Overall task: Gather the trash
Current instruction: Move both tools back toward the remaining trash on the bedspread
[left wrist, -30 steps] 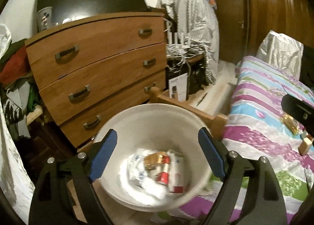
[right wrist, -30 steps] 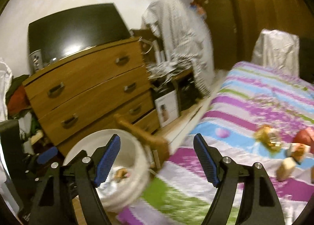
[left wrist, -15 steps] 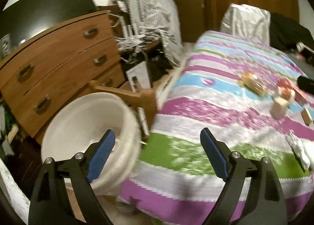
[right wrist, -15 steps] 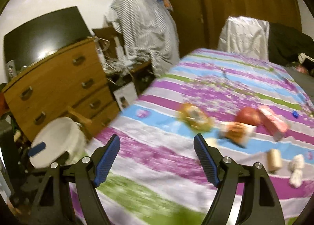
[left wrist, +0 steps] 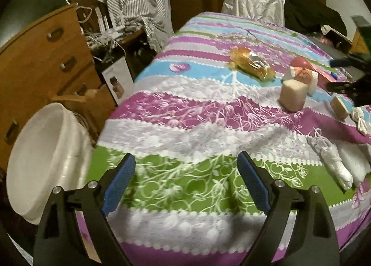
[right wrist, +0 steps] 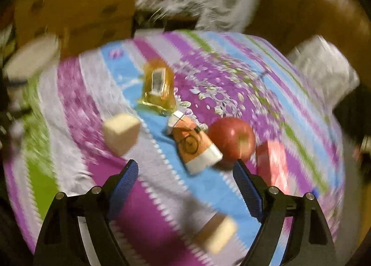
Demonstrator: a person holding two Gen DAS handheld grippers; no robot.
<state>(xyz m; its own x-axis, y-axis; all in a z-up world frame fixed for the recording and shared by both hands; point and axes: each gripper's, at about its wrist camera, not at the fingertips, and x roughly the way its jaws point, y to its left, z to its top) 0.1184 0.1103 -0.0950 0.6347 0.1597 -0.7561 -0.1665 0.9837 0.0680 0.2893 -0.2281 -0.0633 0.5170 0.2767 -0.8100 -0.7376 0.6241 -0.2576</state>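
Trash now ahead of both jaws, bin (left wrist: 46,161) swung off left; cup (right wrist: 194,147) just beyond opening, empty right gripper (right wrist: 185,184); left gripper (left wrist: 186,177) wide, empty.

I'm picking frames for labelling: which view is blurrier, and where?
Right wrist view: heavy swirling motion blur, worst at the edges; the apple and cup mid-frame stay readable. Left wrist view: mostly sharp, the bucket slightly smeared; fisheye bends the bed.

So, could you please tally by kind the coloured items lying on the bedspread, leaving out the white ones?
Beige blocks: 2
Red apple: 1
Paper cup: 1
Yellow wrapper: 1
Pink box: 1
Small blue piece: 1
Total: 7
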